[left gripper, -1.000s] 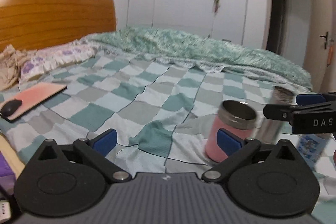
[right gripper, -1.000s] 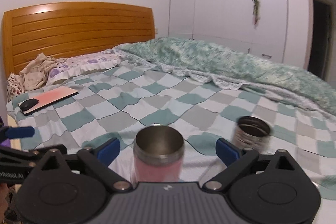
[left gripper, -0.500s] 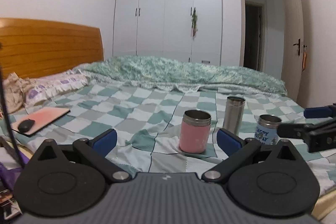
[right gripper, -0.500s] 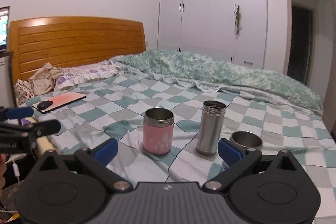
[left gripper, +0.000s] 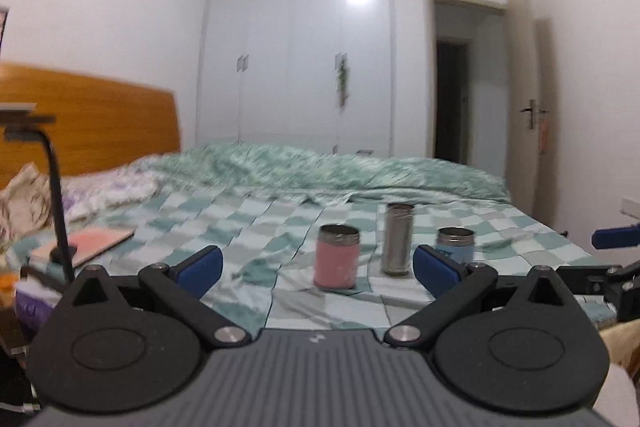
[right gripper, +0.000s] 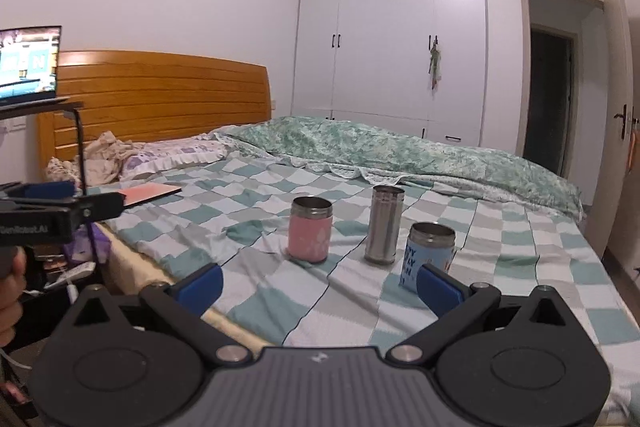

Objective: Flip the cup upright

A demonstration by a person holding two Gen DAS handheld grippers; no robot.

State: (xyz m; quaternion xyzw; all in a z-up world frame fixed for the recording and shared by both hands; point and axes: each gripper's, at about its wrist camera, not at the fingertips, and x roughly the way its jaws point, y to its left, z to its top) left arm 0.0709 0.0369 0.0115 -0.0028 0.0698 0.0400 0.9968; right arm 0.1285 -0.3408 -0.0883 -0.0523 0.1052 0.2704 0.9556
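Three cups stand upright on the checked bed sheet (right gripper: 256, 211): a pink cup (right gripper: 310, 235) (left gripper: 337, 255), a tall steel cup (right gripper: 383, 225) (left gripper: 397, 238) and a blue cup (right gripper: 429, 255) (left gripper: 456, 245). My left gripper (left gripper: 318, 265) is open and empty, held back from the bed edge. My right gripper (right gripper: 320, 281) is open and empty, also back from the cups. The right gripper's fingers (left gripper: 616, 238) show at the right edge of the left wrist view, and the left gripper's body (right gripper: 60, 213) shows at the left of the right wrist view.
A pink pad (right gripper: 150, 193) lies on the bed near the pillow (right gripper: 176, 153). A rumpled green quilt (right gripper: 400, 151) runs along the far side. A wooden headboard (right gripper: 160, 95), a screen on a stand (right gripper: 28, 67), white wardrobes and an open door (right gripper: 548, 99) surround the bed.
Both grippers have pulled back and away from the cups, which now look smaller and farther off. All three cups stay upright in place.
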